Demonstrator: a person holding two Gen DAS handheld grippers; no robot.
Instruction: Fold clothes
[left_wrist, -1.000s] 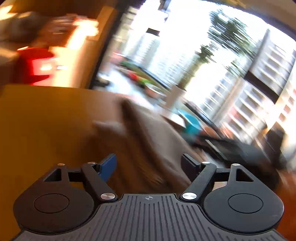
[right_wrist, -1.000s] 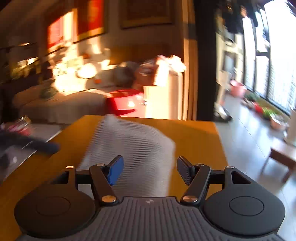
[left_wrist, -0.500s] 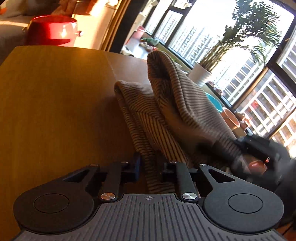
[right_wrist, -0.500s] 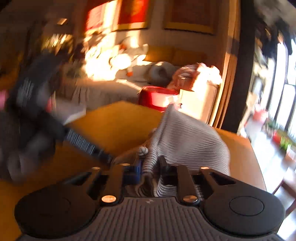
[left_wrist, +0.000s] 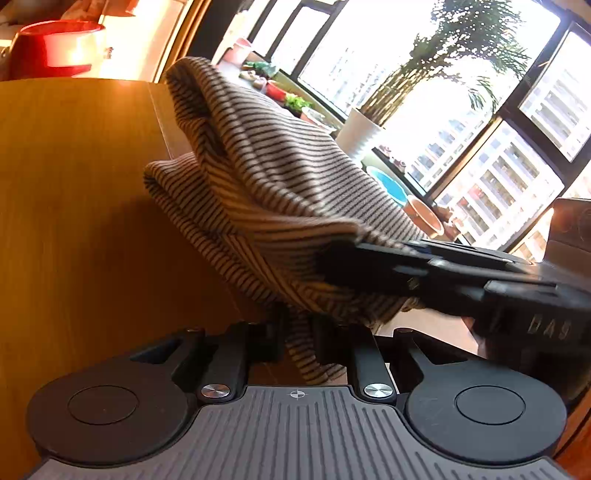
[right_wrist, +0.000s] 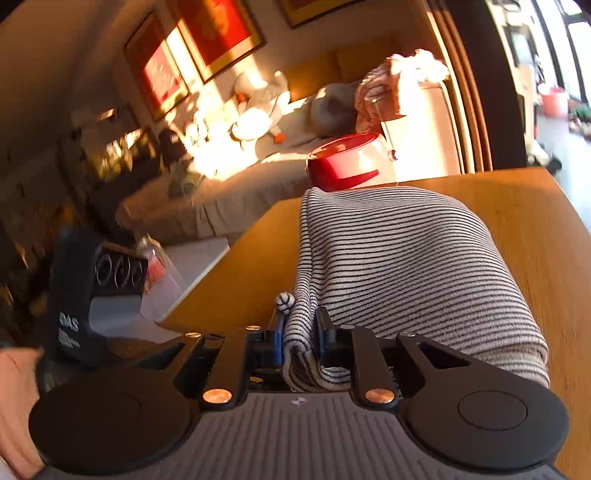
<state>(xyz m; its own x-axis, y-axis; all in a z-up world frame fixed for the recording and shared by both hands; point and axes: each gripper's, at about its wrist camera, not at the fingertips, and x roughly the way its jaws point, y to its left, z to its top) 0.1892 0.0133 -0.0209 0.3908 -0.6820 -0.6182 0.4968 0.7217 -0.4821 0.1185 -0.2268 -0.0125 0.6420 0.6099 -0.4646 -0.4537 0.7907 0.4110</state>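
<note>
A black-and-white striped garment (left_wrist: 266, 184) lies bunched at the right edge of a wooden table (left_wrist: 74, 206). My left gripper (left_wrist: 297, 341) is shut on a hanging edge of the garment. The right gripper's dark body (left_wrist: 461, 280) reaches in from the right in the left wrist view and pinches the cloth higher up. In the right wrist view the same striped garment (right_wrist: 406, 258) drapes forward over the table (right_wrist: 535, 229), and my right gripper (right_wrist: 299, 343) is shut on its near hem. A small knotted cord end (right_wrist: 284, 302) sticks up beside the left finger.
A red pot (right_wrist: 343, 162) stands past the table's far edge, with a sofa and cushions (right_wrist: 258, 122) behind. A hand (right_wrist: 18, 406) and the other gripper's body (right_wrist: 96, 291) show at lower left. Large windows, a potted plant (left_wrist: 369, 129) and floor pots (left_wrist: 421, 218) lie to the right.
Both grippers went from open to shut on the striped garment. The cloth has been lifted and bunched between them, and the right gripper has come into the left wrist view.
</note>
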